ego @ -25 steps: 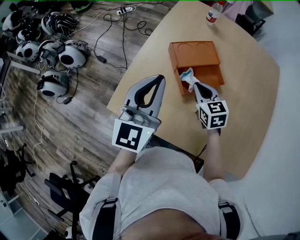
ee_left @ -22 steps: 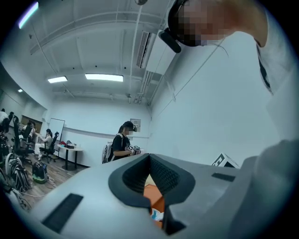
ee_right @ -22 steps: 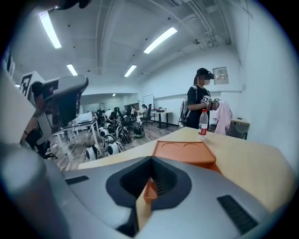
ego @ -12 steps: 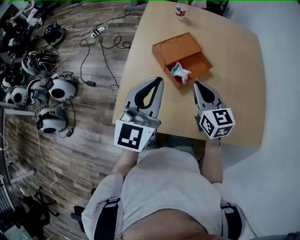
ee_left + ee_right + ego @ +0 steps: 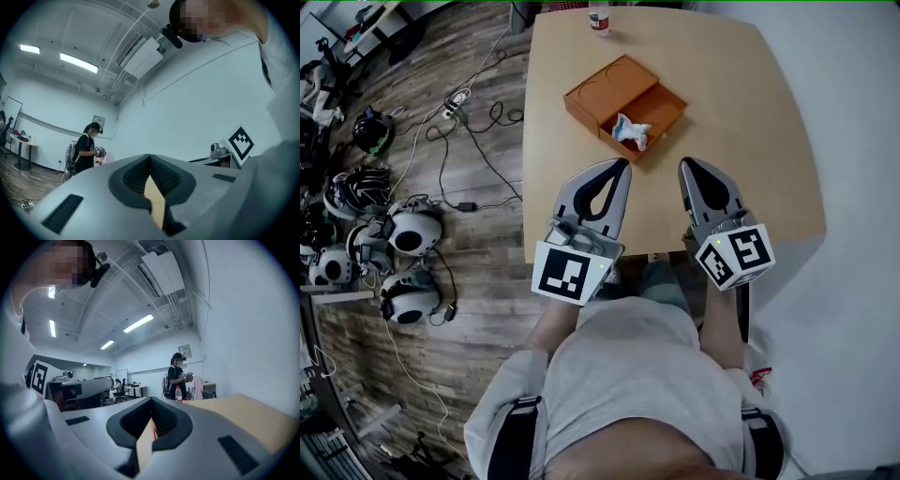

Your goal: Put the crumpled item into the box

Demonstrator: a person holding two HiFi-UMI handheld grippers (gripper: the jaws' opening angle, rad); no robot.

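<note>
Overhead, the head view alone shows the task's things. The crumpled item (image 5: 632, 130), white with blue patches, lies inside the open compartment of the orange box (image 5: 609, 86) on the wooden table (image 5: 750, 112). The other half of the box, at 11 o'clock of the item, is a flat panel with two round recesses. A bottle (image 5: 599, 19) stands at the table's far edge, at 12 o'clock of the box.

The left gripper (image 5: 619, 167) and right gripper (image 5: 687, 166) hang side by side over the near edge, tips pointing to 12 o'clock. The box is ahead of them and well apart from both. Only this view shows the floor: helmets (image 5: 403, 234) at 9 o'clock of the person, and cables (image 5: 473, 141) at 10 o'clock.

Neither gripper view shows the box or the item.

The left gripper view shows that tool's jaws together and empty, tips meeting, with only a thin tan strip visible through the slot behind them. At 3 o'clock sits the marker cube (image 5: 241, 143) of the other tool. At 9 o'clock is a standing person (image 5: 86, 151) wearing a headset and backpack, and ceiling lights (image 5: 77, 62) show at 10 o'clock.

The right gripper view shows its jaws likewise closed on nothing. It adds the table top at 4 o'clock. The bottle is at 1 o'clock with a person in a headset behind it, and the left tool is at 9 o'clock.
</note>
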